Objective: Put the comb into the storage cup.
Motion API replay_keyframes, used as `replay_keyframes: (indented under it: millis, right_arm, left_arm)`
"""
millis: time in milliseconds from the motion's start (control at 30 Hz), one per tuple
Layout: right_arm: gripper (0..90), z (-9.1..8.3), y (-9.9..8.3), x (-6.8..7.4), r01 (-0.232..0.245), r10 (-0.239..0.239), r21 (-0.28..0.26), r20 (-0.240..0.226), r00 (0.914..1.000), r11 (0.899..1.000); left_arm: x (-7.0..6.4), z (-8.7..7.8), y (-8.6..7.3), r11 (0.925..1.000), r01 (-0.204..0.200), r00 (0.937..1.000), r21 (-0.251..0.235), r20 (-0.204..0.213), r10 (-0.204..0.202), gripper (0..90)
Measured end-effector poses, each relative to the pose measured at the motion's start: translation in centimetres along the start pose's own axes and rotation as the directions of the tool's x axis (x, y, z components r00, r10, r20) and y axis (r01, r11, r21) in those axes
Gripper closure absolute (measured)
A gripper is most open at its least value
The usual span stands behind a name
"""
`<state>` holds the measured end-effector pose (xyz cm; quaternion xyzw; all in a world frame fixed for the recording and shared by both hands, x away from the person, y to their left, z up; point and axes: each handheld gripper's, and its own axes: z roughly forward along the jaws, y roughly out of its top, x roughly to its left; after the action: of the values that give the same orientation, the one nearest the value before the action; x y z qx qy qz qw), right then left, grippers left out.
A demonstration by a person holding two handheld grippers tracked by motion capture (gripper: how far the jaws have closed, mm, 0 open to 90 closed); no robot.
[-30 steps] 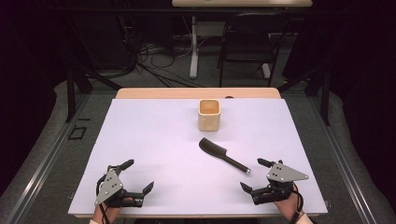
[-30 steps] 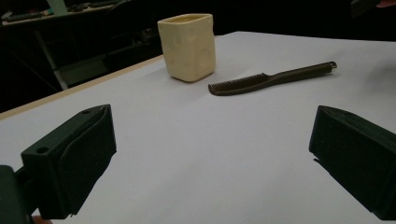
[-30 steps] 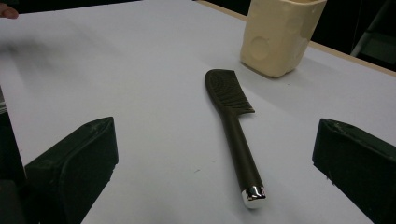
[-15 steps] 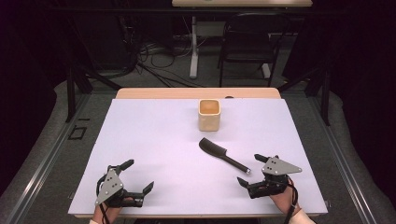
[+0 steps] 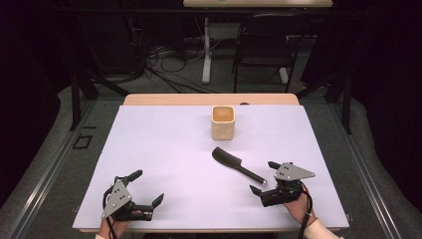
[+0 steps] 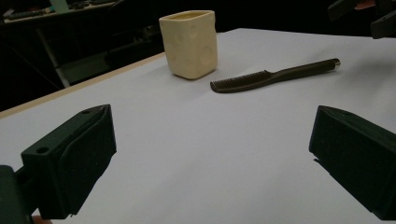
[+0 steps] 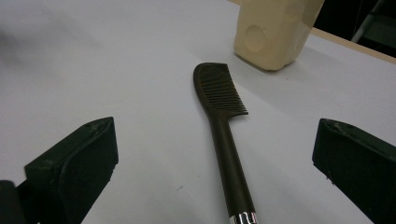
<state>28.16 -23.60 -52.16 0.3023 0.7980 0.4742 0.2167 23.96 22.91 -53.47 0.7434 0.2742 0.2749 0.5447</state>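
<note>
From the right gripper view we see the comb's (image 7: 223,135) silver end cap, both grippers' fingers spread, and the far cup (image 5: 222,122) looks empty.

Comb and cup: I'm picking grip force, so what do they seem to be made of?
The comb looks like black matte plastic: moulded teeth, smooth rounded handle, with a shiny metal-looking band at the handle's end. The cup looks like cream ceramic or hard plastic, matte, with shallow round dimples in thick walls; which one, the look leaves open.
</note>
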Motion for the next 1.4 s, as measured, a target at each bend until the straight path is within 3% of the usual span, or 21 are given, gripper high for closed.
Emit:
replay_keyframes:
  millis: [233,900,1400]
  right_arm:
    - [0.0,0.6,0.3,-0.2,0.012,-0.012,0.002,0.009,0.9999,1.000]
    - [0.0,2.2,0.9,-1.1,-0.011,0.011,0.031,0.009,0.9999,0.999]
    - [0.0,3.2,1.0,-1.6,-0.008,0.008,0.082,0.001,1.0000,0.997]
  left_arm:
    - [0.0,0.0,0.0,1.0000,0.001,1.0000,0.000,-0.001,-0.001,0.5]
    - [0.0,0.0,0.0,1.0000,-0.002,1.0000,-0.002,-0.003,0.002,0.7]
    - [0.0,-0.1,0.0,1.0000,-0.003,1.0000,-0.005,-0.002,0.003,0.7]
